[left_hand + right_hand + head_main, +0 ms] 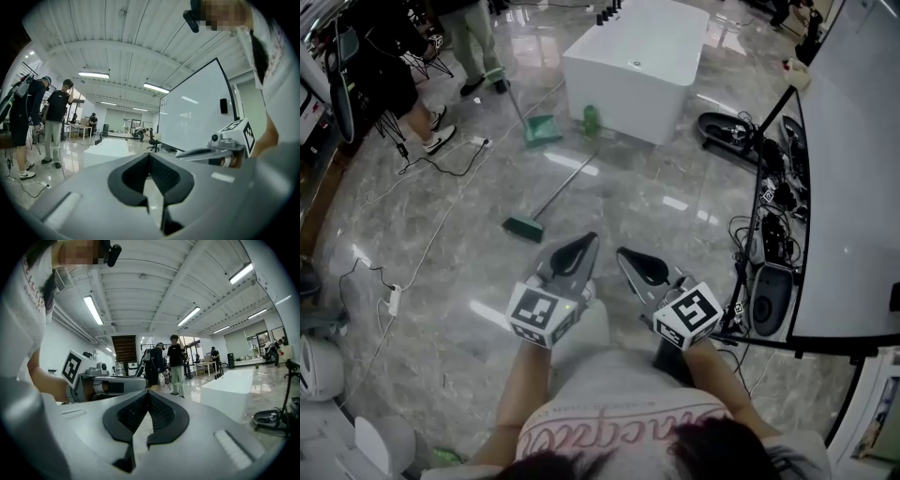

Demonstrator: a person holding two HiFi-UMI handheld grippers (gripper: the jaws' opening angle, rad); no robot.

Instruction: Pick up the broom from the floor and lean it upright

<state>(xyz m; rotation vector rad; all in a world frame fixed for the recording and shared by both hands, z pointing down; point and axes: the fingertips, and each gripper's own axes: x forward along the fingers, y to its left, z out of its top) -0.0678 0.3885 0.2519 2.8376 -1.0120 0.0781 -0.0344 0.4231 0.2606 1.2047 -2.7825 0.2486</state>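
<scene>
- Two claws sit side by side low in front of my body, one in each hand, with my forearms reaching forward and both claws pointing about level over the marble floor (441,234).
- On my left claw (589,240) the jaws are pressed together, and its own view shows nothing between them.
- On my right claw (623,253) the jaws likewise meet at the tips and hold nothing. It angles slightly inward toward the left claw.
- Just beyond both tips the broom (558,195) lies flat on the floor, clear of either claw. Its green head is nearer me on the left, and the pale handle runs away to the right.
- Farther on, a green dustpan (542,128) rests on the floor with its long handle standing up. I cannot tell whether anything is in it.
- Just right of it a green bottle (592,117) stands against the foot of a white block (637,66). Its contents are too small to tell.
- At the far left, two people (478,42) stand on the floor.
</scene>
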